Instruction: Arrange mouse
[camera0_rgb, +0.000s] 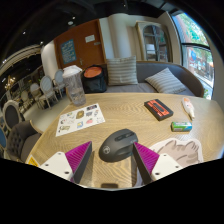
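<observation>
Grey and dark, the mouse (118, 144) sat on the wooden surface (130, 118) between and just ahead of the open fingers (113, 162), untouched by either magenta pad, a printed sheet (80, 119) lying beyond it.

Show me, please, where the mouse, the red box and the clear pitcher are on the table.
mouse (118, 144), gripper view, middle of its dark back, just ahead of the open fingers.
red box (158, 108), gripper view, centre of its top face.
clear pitcher (73, 86), gripper view, middle of its body.
</observation>
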